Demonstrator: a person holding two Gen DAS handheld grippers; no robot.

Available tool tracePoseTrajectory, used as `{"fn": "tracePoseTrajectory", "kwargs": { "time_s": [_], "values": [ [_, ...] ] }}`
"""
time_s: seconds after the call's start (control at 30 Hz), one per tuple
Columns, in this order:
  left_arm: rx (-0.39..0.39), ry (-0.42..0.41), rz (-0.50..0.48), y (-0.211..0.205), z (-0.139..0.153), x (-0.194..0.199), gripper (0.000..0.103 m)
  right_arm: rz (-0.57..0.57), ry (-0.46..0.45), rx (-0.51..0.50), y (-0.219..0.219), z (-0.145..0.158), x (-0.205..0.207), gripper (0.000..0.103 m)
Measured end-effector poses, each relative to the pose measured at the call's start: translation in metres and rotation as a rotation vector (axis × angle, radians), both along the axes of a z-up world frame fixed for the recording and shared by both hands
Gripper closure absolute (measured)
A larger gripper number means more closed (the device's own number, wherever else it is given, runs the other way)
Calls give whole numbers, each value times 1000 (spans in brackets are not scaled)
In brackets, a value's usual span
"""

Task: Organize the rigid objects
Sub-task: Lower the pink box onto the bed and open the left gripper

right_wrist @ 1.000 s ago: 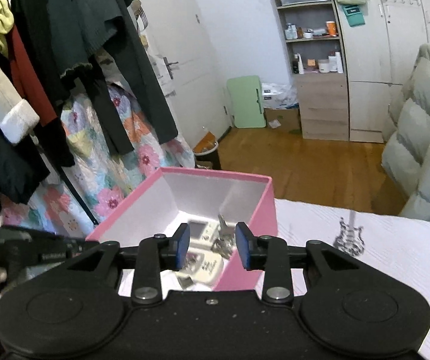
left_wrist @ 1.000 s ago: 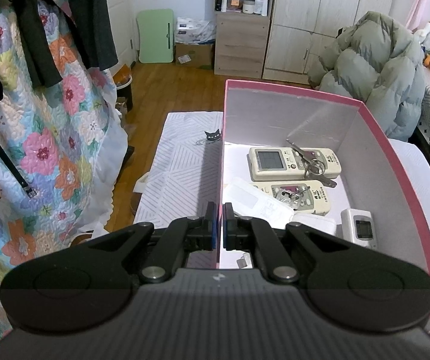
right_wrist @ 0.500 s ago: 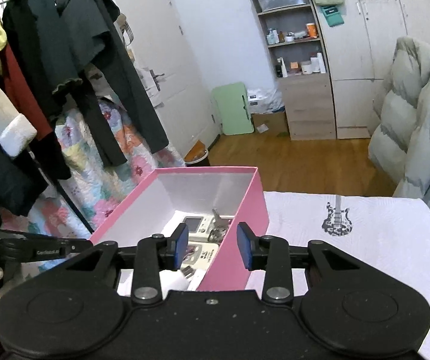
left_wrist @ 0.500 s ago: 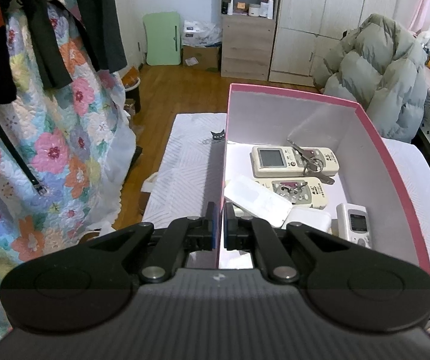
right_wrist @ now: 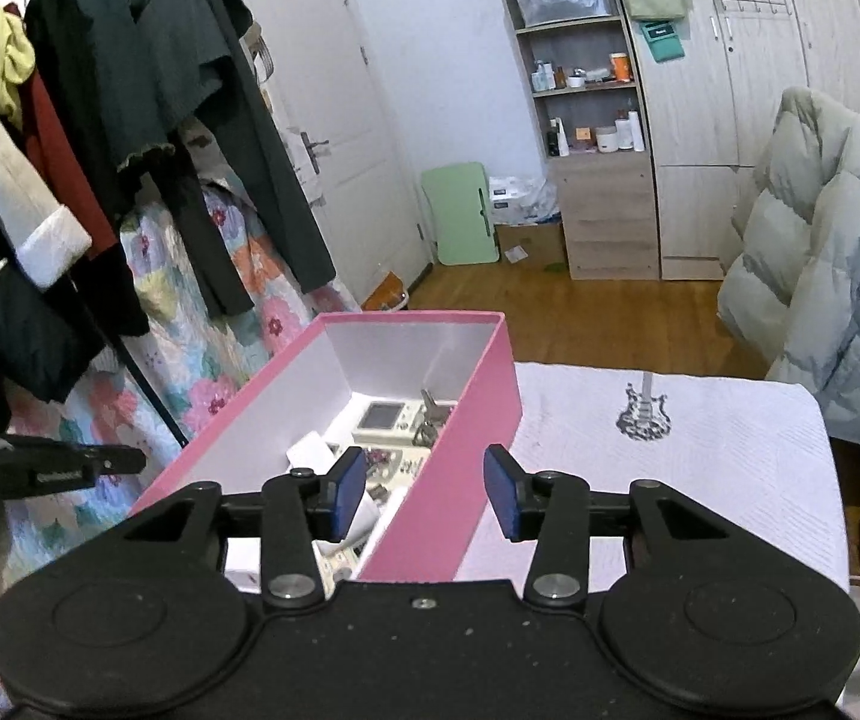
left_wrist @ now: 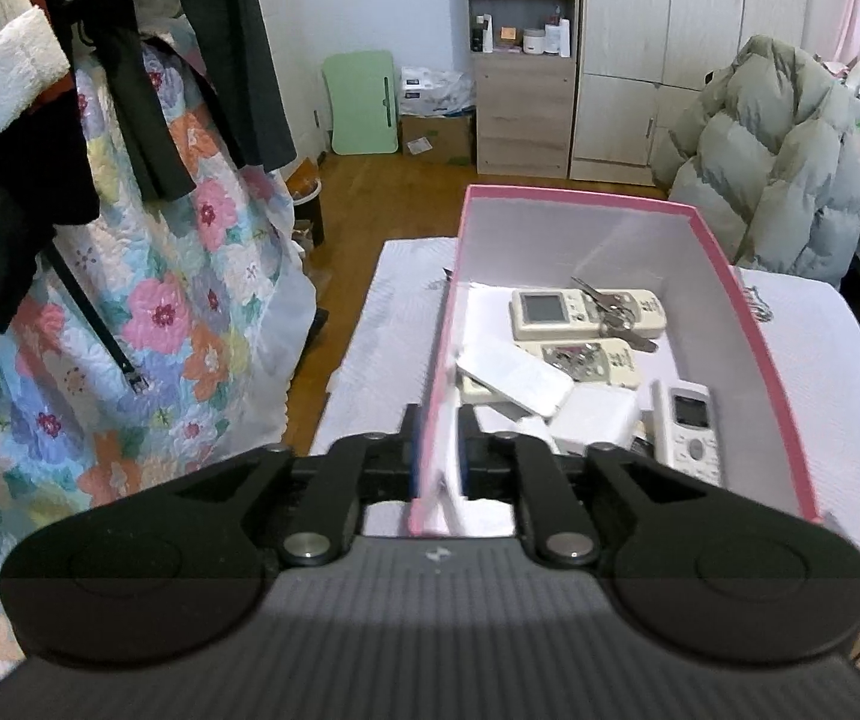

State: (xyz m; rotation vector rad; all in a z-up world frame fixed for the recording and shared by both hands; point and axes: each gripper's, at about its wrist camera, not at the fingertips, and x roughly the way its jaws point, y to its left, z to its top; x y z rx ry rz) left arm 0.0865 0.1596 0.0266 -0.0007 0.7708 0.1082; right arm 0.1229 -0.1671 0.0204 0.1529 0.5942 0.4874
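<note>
Left wrist view: jaws clamp the pink box wall — right jaws straddle its other wall, wide, untouching.

**Matte black grippers, blue pads, steel pivots**

The left gripper is seen as a ribbed grey-black housing stamped with a small pale logo, flanked by two round black discs. Silver pivot screws are set in its black linkage arms. The right gripper is built alike, dust-speckled, and is tipped with blue pads.
</note>
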Motion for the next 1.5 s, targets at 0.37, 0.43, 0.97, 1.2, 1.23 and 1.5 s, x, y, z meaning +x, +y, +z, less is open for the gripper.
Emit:
{"fn": "tracePoseTrajectory", "kwargs": {
  "time_s": [0.37, 0.43, 0.97, 1.2, 1.23, 1.5],
  "values": [
    [-21, -15, -71, -48, 1, -35, 49, -20, -4, -56, -13, 2, -33, 37],
    [-30, -13, -87, -55, 2, -41, 46, -41, 3, -66, -16, 3, -38, 32],
    [-31, 34, -132, -91, 2, -49, 8, -159, 44, -187, -29, 12, -67, 4],
    [-34, 57, -145, -103, -2, -46, 8, -184, 79, -209, -31, 10, -66, 4],
    [-34, 58, -143, -104, -2, -46, 8, -184, 82, -209, -32, 9, -66, 4],
    [-17, 52, -143, -114, -4, -47, 8, -191, 89, -208, -38, 7, -70, 4]
  ]
}}
